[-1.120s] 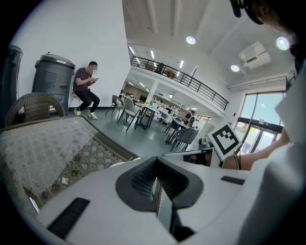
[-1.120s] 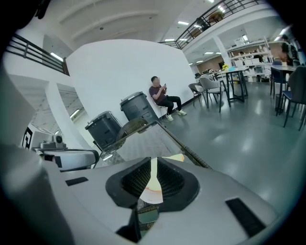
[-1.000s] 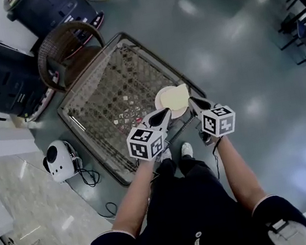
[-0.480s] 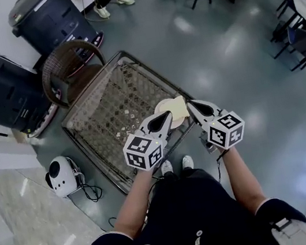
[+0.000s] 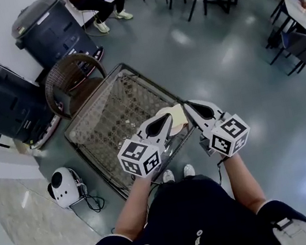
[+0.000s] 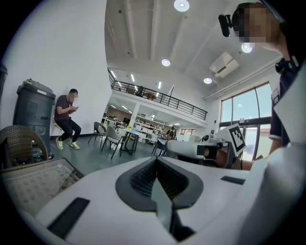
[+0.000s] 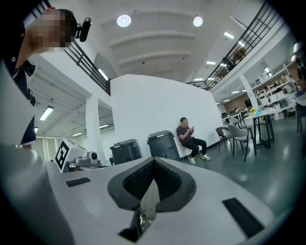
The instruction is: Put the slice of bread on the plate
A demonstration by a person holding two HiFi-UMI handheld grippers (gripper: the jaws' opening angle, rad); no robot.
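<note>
Both grippers have lifted clear since a second ago, while the slice of bread (image 5: 179, 116) lies as before on the plate (image 5: 162, 113). The plate sits at the right edge of the wire basket (image 5: 114, 117), close to its near corner. The left gripper (image 5: 165, 124) and right gripper (image 5: 193, 109) hang above the plate's near side. Each has its jaws pressed together with nothing between them. Their marker cubes (image 5: 140, 157) carry black-and-white square patterns only. Both forearms reach forward, the grippers roughly level and their tips angled toward each other. Bare grey floor (image 5: 237, 69) lies open to the basket's right. A wicker chair (image 5: 72, 80) crowds its far-left edge, with two dark bins (image 5: 51, 28) beyond.
</note>
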